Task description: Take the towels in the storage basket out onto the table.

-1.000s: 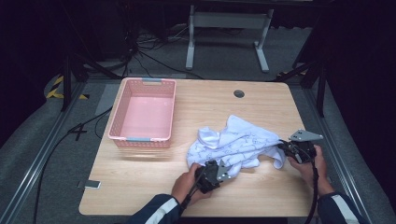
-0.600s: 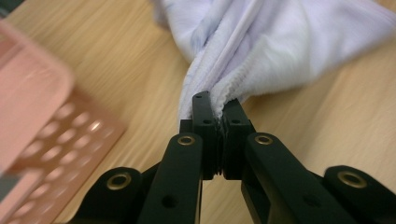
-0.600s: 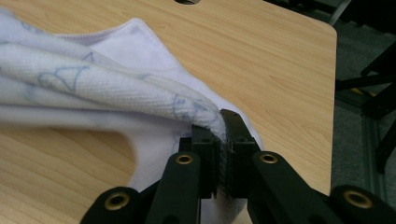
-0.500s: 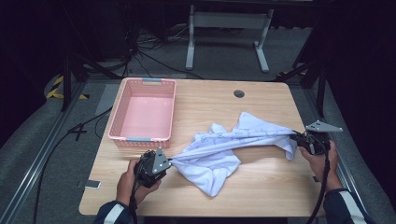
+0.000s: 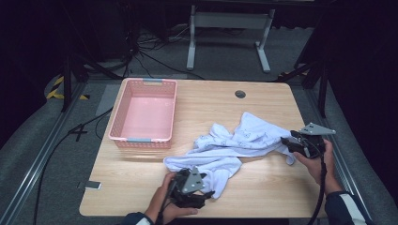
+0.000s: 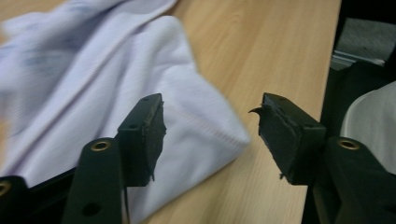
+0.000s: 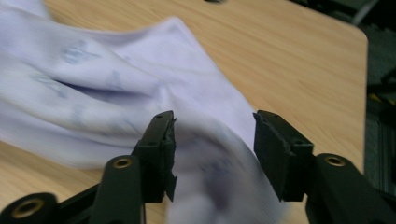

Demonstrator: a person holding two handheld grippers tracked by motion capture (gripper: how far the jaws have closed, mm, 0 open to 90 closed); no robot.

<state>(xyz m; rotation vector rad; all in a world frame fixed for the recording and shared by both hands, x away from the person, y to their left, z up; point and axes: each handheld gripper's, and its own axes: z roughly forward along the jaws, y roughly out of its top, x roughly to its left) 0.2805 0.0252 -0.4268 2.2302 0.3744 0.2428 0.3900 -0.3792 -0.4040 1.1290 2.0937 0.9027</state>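
The white garment lies rumpled on the tabletop, unfolded — pink basket empty; left claw and right claw have just opened wide, gripping nothing.

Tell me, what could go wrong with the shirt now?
Both tongs have just been opening, so the white shirt lies loose and crumpled. Its corner by the left tongs sits near the table edge and might slide off. The right tongs may grab a bunched fold.

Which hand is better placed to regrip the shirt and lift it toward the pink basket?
Left, probably. The left gripper stands open over the white shirt hem, nearer the pink basket; its jaws have just been opening. The right gripper is farther away.
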